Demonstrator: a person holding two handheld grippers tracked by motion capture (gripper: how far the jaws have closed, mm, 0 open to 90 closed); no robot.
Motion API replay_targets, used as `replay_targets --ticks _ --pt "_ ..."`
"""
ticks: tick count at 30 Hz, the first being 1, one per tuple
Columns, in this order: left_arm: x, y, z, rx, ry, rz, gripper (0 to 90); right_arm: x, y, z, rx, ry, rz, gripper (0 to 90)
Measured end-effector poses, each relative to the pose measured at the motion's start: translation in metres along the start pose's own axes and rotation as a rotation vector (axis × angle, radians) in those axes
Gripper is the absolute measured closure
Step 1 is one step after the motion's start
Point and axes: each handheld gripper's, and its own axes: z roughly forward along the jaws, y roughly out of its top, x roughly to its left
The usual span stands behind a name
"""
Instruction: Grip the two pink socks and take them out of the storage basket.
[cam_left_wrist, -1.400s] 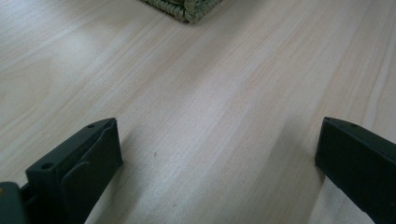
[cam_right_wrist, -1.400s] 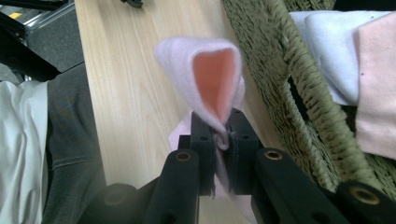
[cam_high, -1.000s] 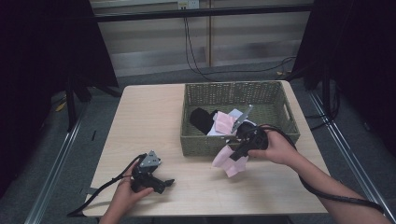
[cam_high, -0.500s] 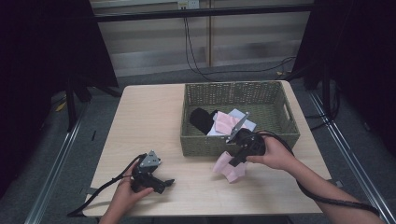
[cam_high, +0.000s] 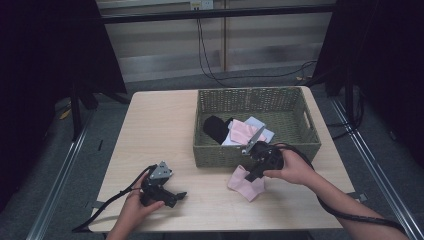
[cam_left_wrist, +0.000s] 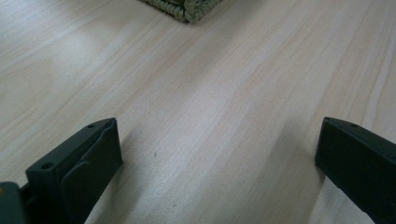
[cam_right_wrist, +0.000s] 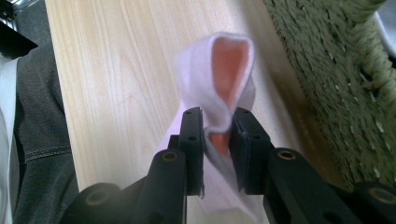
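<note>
A pink cloth (cam_high: 245, 183) lies partly on the table just in front of the woven basket (cam_high: 260, 155). My right gripper (cam_high: 254, 173) is shut on it; in the right gripper view a fold of the pink cloth (cam_right_wrist: 219, 84) rises between the two black fingers (cam_right_wrist: 191, 135). My left gripper (cam_high: 175, 196) rests low at the table's front left, held by a hand. Its jaws stand wide apart over bare wood with nothing between them, as the left gripper (cam_left_wrist: 215, 154) view shows.
The basket holds a black cloth (cam_high: 216, 128), another pink cloth (cam_high: 245, 131) and a pale blue-white one (cam_high: 260, 125). The basket's corner (cam_left_wrist: 187, 8) lies ahead of the left gripper. Cables trail off the table's front edge (cam_high: 210, 227). A person's dark trouser leg (cam_right_wrist: 37, 140) is beside the table.
My right gripper has moved down and to the left with the pink cloth, lowering it from near the basket's front wall onto the table. The left gripper has stayed put.
</note>
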Motion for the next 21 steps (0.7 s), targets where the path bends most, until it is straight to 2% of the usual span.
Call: replay_targets --ticks 7,13,19,21 --pt "0.000 0.000 0.000 0.000 0.000 0.001 0.0 0.002 -0.001 -0.002 -0.007 -0.011 -0.006 68.6" --pt "0.000 0.000 0.000 0.000 0.000 0.001 0.0 0.005 -0.002 -0.011 -0.016 -0.026 -0.013 60.8" --pt "0.000 0.000 0.000 0.000 0.000 0.000 0.0 0.009 0.002 -0.028 -0.022 -0.031 -0.029 53.5" --pt "0.000 0.000 0.000 0.000 0.000 0.000 0.0 0.010 0.006 -0.043 -0.035 -0.028 -0.027 51.2"
